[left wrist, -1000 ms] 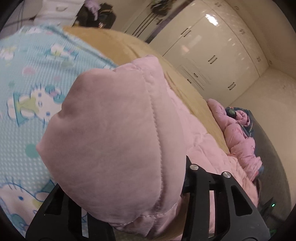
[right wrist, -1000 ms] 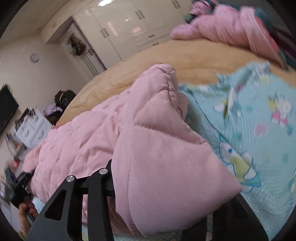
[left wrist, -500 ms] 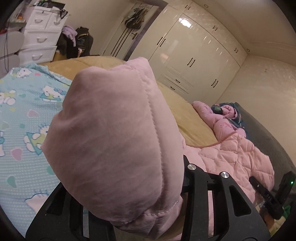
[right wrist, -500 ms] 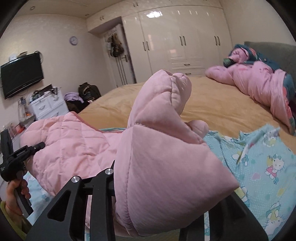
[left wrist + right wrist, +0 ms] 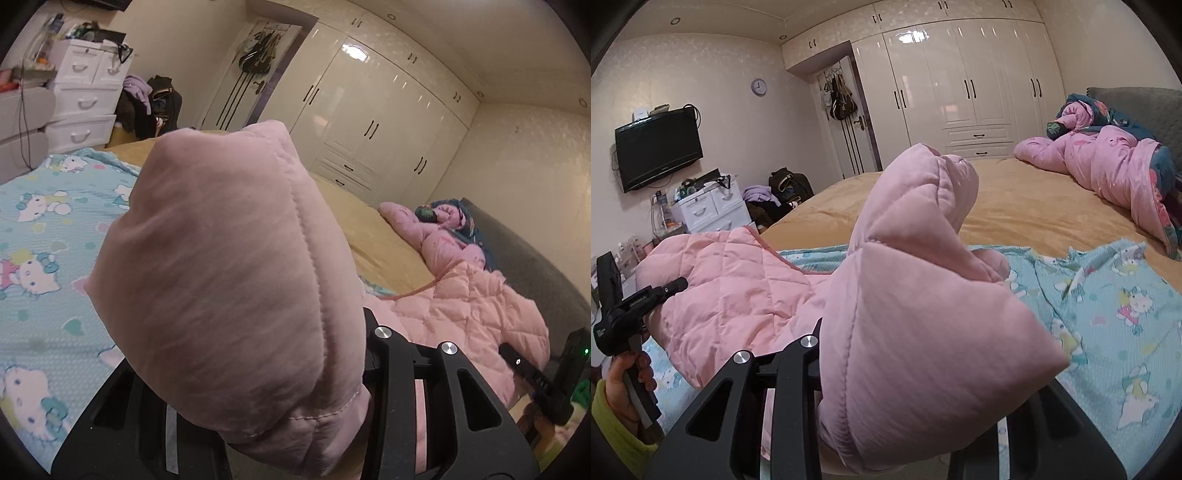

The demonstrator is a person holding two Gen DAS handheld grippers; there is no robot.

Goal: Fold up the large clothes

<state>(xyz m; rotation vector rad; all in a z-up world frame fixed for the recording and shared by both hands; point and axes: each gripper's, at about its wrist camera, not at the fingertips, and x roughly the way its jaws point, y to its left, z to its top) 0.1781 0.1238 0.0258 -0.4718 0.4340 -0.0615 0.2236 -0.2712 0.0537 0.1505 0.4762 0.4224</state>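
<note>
A: While the pink quilted coat (image 5: 746, 288) is stretched above the bed (image 5: 1027, 206), where is each end held?

B: One padded corner is clamped in the left gripper (image 5: 266, 413), its jaws narrowed onto the fabric; in the left wrist view that bunch fills the centre. Another corner is pinched the same way in the right gripper (image 5: 908, 413), jaws closed on a thick fold.

A: What is seen below the coat?

B: A light blue cartoon-cat blanket (image 5: 1108, 302) is spread over the tan bedsheet, at four o'clock in the right wrist view and at nine o'clock in the left.

A: And farther off?

B: A crumpled pink duvet (image 5: 1108, 166) is heaped by the grey headboard (image 5: 1137, 107), at two o'clock in the right wrist view. White wardrobes (image 5: 960, 85) are seen at twelve, a wall television (image 5: 657, 147) at ten. At eight o'clock the left gripper's handle is gripped by a hand (image 5: 626, 384) in a yellow-green sleeve (image 5: 617, 435).
</note>
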